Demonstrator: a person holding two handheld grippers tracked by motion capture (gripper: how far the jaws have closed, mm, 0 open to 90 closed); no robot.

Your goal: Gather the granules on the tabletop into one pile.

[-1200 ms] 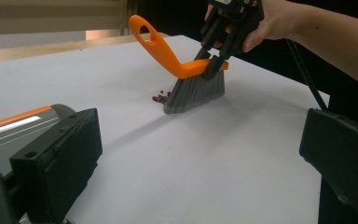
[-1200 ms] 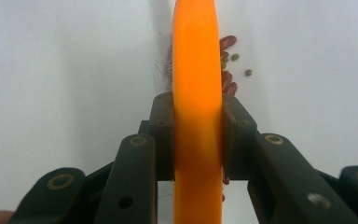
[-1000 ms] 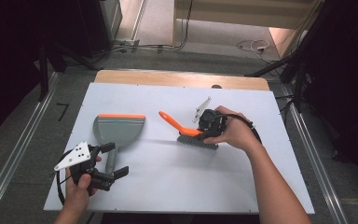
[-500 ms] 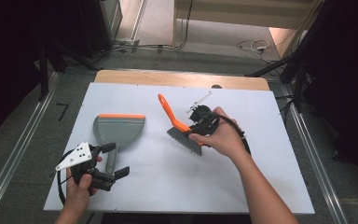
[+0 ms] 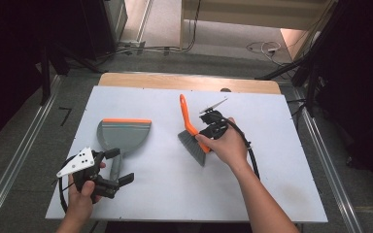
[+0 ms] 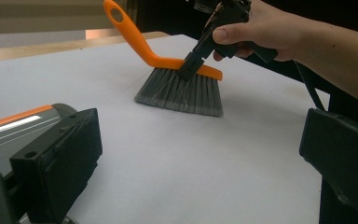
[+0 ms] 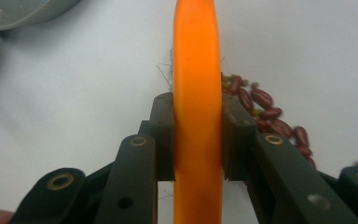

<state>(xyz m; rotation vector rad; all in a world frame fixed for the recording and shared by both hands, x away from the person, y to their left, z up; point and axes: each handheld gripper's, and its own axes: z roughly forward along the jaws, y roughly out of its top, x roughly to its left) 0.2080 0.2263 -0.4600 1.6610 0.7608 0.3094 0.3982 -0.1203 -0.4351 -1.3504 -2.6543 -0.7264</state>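
My right gripper [image 5: 205, 132] is clenching the orange-backed brush [image 5: 190, 130] over the white table [image 5: 272, 145] — my left gripper [image 5: 114, 167] is hanging released beside the dustpan [image 5: 124, 136].

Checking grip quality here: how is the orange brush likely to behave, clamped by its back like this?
The brush probably stays stiff: the right gripper clamps its hard orange back squarely. Its grey bristles likely flex on contact. The smooth plastic might slip.

Hand brush [image 5: 192, 132]: orange handle with hanging hole, grey bristles. Clamped at its back, bristles down on the white table [image 5: 272, 184], handle angled up and away. Position: right of the grey, orange-edged dustpan [image 5: 122, 136], well apart.

Dustpan: flat on table.
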